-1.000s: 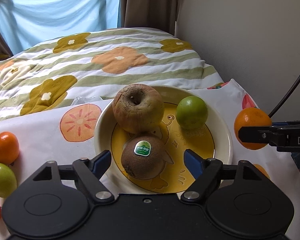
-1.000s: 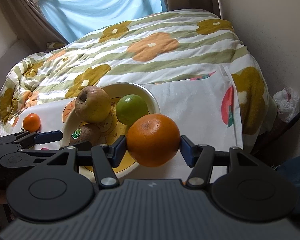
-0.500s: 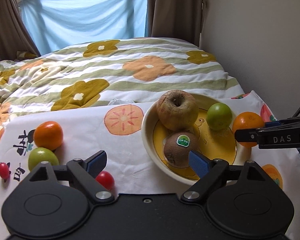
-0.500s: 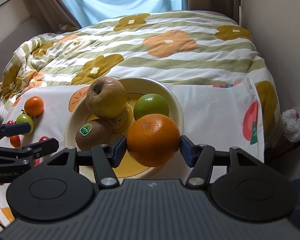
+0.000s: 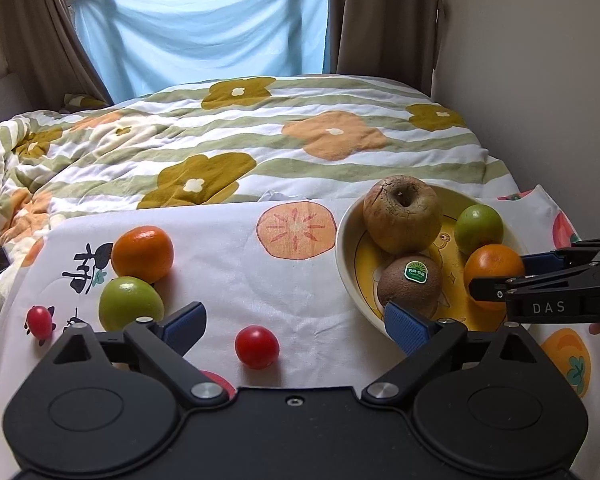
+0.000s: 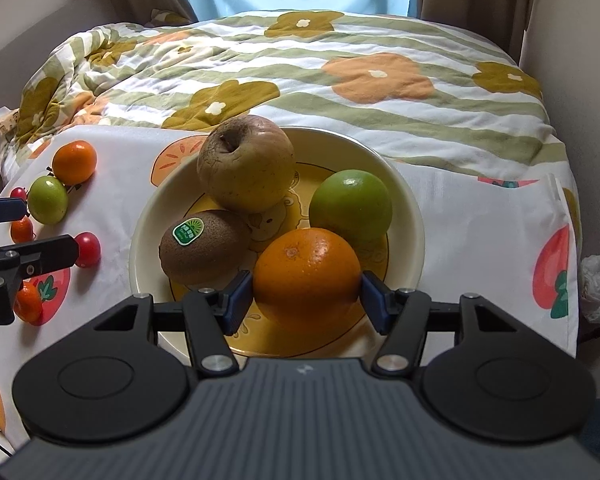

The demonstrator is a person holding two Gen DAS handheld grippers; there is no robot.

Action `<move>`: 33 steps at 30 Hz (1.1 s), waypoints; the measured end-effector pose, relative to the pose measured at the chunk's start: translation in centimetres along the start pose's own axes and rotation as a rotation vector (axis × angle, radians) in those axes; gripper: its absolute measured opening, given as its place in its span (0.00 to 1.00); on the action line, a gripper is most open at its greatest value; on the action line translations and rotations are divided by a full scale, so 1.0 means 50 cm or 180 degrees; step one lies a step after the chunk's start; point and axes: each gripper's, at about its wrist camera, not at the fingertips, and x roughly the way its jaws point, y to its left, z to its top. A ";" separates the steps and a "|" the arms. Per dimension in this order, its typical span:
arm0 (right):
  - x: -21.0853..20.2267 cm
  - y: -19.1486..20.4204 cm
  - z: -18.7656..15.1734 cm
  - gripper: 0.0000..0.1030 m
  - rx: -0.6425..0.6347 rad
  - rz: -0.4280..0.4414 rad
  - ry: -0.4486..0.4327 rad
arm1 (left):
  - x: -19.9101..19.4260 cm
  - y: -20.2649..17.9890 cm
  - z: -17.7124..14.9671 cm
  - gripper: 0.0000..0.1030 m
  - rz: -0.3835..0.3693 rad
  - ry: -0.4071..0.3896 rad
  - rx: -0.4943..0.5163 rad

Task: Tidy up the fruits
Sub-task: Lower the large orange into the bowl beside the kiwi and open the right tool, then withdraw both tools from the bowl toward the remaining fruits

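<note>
On the printed cloth (image 5: 228,264) at far left lies a small red tomato (image 5: 40,321), then a green fruit (image 5: 131,303) touching a small orange (image 5: 142,254) behind it. The left tongs (image 5: 296,324) hang released, jaws spread wide with nothing between them, low over the cloth; a second red tomato (image 5: 257,347) sits between their blue pads. To the right stands the cream bowl (image 6: 404,216) with a yellow floor, holding a wrinkled brown apple (image 6: 246,163) at the back, a stickered kiwi (image 6: 204,246) in front of it, and a green citrus (image 6: 351,207) on the right side. The right tongs (image 6: 307,300) are clenched on a large orange (image 6: 307,273), held inside the bowl at its near side, close beside the kiwi and the green citrus. Whether the orange rests on the bowl floor I cannot tell. A flowered quilt (image 6: 300,64) covers the bed behind.
</note>
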 end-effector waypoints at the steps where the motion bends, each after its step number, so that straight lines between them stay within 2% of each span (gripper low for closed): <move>1: -0.006 0.000 0.000 0.86 -0.0003 -0.0015 -0.0046 | 0.000 -0.002 0.000 0.95 0.0002 0.0000 0.0011; 2: -0.012 0.000 0.001 0.97 -0.0005 -0.0042 -0.0107 | -0.001 -0.003 0.000 0.95 0.0003 0.0000 0.0018; 3: -0.019 -0.001 0.000 1.00 0.0004 -0.0068 -0.0173 | -0.001 -0.003 0.000 0.95 0.0004 0.0003 0.0020; 13: -0.050 -0.017 0.003 1.00 0.0208 -0.0082 -0.0221 | -0.027 -0.001 0.000 0.95 0.0010 -0.0023 -0.0057; 17: -0.069 -0.012 0.002 1.00 0.0234 -0.0112 -0.0243 | -0.052 0.007 -0.006 0.95 0.0022 -0.0058 -0.0187; 26: -0.141 0.009 0.003 1.00 0.0340 -0.0154 -0.0334 | -0.156 0.044 -0.035 0.95 0.0131 -0.0277 -0.0489; 33: -0.198 0.047 0.000 1.00 0.0366 -0.0142 -0.0427 | -0.238 0.095 -0.066 0.98 0.0424 -0.0394 -0.0590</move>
